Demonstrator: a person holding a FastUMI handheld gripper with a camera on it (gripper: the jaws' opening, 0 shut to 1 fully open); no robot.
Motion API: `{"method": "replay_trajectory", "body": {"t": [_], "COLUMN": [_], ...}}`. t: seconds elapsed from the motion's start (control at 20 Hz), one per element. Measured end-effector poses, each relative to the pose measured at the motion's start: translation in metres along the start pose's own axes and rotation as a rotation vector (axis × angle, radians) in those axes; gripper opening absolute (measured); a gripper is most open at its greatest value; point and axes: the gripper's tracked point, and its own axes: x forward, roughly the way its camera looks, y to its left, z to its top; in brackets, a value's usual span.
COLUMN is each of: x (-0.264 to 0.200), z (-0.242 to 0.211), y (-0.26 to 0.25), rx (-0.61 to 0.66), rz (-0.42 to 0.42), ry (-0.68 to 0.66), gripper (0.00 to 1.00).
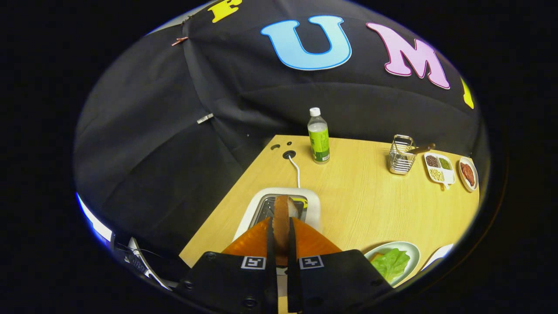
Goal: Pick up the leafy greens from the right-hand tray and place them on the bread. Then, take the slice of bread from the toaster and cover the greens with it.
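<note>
My gripper (281, 231) is shut on a slice of bread (281, 214), which stands on edge between the two orange fingers (253, 240). The slice sits just above the slot of the white toaster (310, 201), directly beneath and ahead of the fingers. To the right of the fingers, a pale green plate (412, 249) holds the leafy greens (391, 263) lying on top of another slice of bread, whose edge (375, 257) peeks out at the left.
A green-labelled bottle (319, 137) stands beyond the toaster, by a cable hole (289, 154) with the white cord. Far right are a wire basket (401, 155), a divided tray of beans (439, 168) and a small dish (468, 173). A white tray's corner (439, 254) lies beside the plate.
</note>
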Motion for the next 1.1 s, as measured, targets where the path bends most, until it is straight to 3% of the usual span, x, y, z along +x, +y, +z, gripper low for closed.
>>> {"method": "replay_trajectory", "body": {"t": [0.35,0.5,0.75,1.1], "x": [-0.058,-0.089,-0.121,-0.133], "z": [0.043,0.048,0.032,-0.047], "y": [-0.004,-0.034,-0.117,-0.200], "rx": [0.052,0.067,0.108,0.240], "rz": [0.078,0.079,-0.028,-0.181], "ry": [-0.121,-0.162,-0.196,-0.129], "gripper": [0.13,0.13,0.13,0.13]}}
